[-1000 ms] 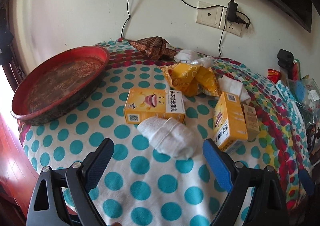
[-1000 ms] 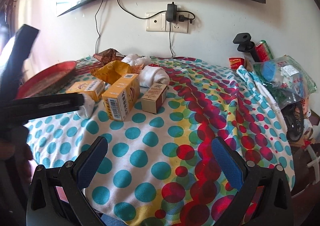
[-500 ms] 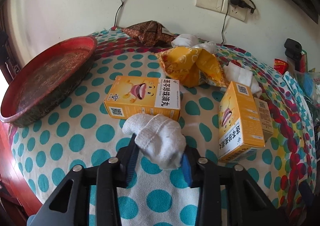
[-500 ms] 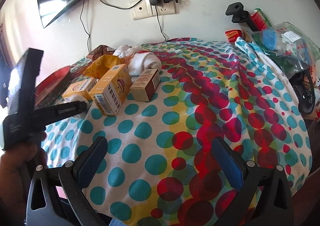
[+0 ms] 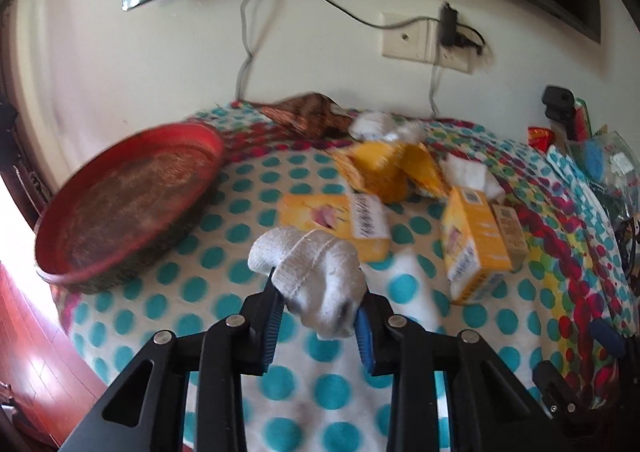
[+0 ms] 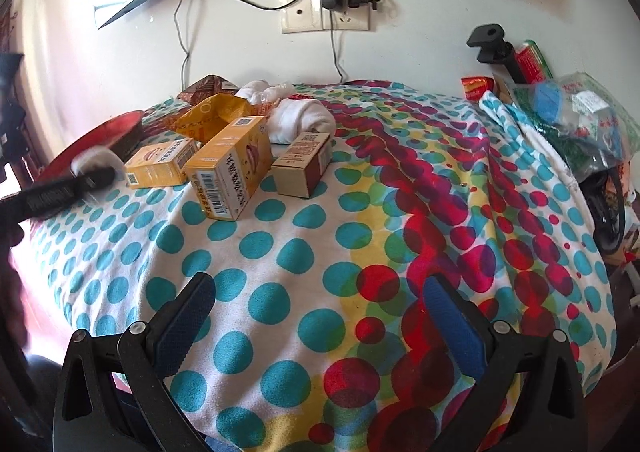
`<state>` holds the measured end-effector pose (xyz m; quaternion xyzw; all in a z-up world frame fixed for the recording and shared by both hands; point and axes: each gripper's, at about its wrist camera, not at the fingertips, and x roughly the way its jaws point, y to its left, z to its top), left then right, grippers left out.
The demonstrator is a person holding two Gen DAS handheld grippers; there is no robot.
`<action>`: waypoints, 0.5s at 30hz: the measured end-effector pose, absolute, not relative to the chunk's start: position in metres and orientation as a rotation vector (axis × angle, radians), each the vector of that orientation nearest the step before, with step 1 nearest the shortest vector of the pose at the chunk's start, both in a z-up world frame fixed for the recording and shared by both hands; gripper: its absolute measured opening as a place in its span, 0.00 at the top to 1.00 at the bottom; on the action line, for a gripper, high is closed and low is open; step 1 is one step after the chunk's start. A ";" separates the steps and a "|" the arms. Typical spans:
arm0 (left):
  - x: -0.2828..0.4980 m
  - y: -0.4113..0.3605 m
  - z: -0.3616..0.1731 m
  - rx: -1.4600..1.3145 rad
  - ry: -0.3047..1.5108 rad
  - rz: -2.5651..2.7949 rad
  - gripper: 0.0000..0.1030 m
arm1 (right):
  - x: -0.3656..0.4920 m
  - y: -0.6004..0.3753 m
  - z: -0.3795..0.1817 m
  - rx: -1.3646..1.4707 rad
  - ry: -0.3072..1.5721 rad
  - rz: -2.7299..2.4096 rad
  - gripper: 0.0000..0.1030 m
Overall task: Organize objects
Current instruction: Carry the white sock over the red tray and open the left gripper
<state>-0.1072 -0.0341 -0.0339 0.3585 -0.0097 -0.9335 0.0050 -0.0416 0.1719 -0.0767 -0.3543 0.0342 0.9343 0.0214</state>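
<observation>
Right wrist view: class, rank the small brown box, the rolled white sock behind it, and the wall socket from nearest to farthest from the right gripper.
1. Small brown box, ahead and slightly left of the right gripper, on the dotted cloth.
2. Rolled white sock, just behind the box.
3. Wall socket, up on the wall beyond the table.

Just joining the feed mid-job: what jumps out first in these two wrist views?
The left gripper is shut on a rolled white sock, held above the polka-dot tablecloth. To its left sits a round red woven tray, and behind the sock lie yellow cardboard medicine boxes. The right gripper hangs open over the cloth's near edge, holding nothing.
</observation>
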 end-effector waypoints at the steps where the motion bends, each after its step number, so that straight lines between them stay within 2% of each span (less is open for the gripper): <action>1: -0.108 -0.044 -0.028 1.100 -0.020 -2.914 0.69 | -0.042 0.170 -0.077 -1.099 0.092 2.895 0.00; 7: -0.136 -0.145 -0.006 1.031 0.061 -2.761 0.69 | -0.039 0.156 -0.079 -1.092 -0.017 2.917 0.00; 15: -0.179 -0.251 -0.027 1.110 0.100 -2.545 0.69 | -0.038 0.141 -0.082 -1.073 -0.149 2.939 0.00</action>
